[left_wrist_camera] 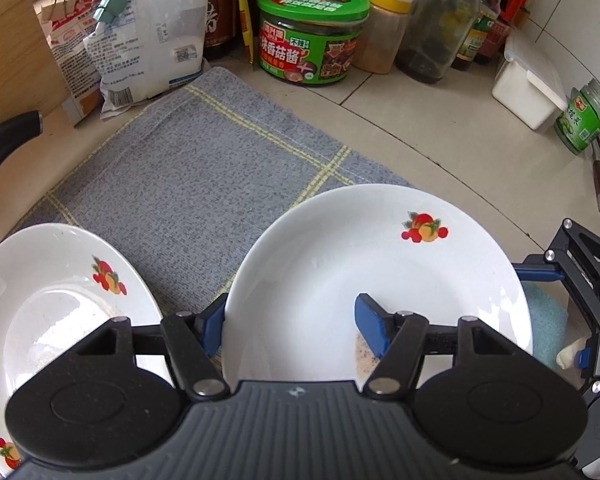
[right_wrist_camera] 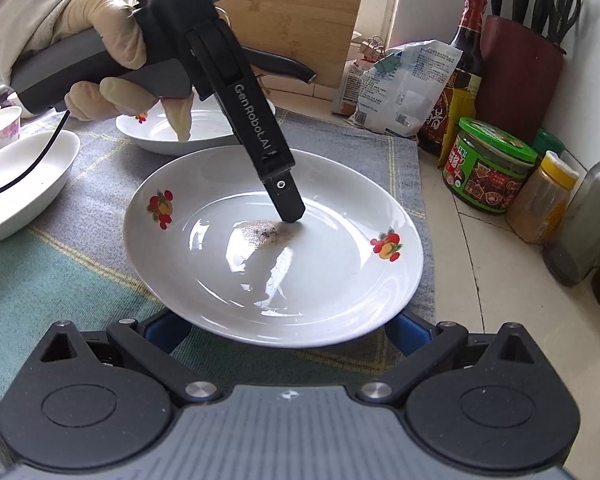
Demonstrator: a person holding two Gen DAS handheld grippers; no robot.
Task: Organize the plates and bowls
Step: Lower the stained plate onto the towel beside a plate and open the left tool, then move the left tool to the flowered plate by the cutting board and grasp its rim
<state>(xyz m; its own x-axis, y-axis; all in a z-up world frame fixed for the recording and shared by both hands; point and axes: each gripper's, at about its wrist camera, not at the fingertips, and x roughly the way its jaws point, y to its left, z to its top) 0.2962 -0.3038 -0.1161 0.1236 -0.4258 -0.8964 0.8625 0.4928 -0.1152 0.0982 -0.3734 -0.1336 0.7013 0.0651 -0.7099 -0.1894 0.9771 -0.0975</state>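
Observation:
A white plate with fruit decals (left_wrist_camera: 340, 264) (right_wrist_camera: 276, 248) sits on the grey checked cloth (left_wrist_camera: 188, 168) with a speckled stain in its middle. My left gripper (left_wrist_camera: 292, 332) straddles its rim, one blue pad outside and one inside the plate; in the right wrist view its finger (right_wrist_camera: 286, 200) rests in the plate's middle. My right gripper (right_wrist_camera: 284, 330) is open, its blue pads either side of the plate's near edge and partly under it. A second fruit plate (left_wrist_camera: 60, 312) (right_wrist_camera: 188, 128) lies beside it. Another white bowl (right_wrist_camera: 16, 184) sits further left.
Along the back stand a green-lidded sauce jar (left_wrist_camera: 312, 36) (right_wrist_camera: 488, 164), a yellow-lidded spice jar (left_wrist_camera: 384, 28), a glass bottle (left_wrist_camera: 440, 24), sauce bottles (right_wrist_camera: 460, 76), clipped bags (left_wrist_camera: 132, 36), a white box (left_wrist_camera: 528, 84) and a knife block (right_wrist_camera: 520, 72). A pan handle (left_wrist_camera: 8, 136) juts in left.

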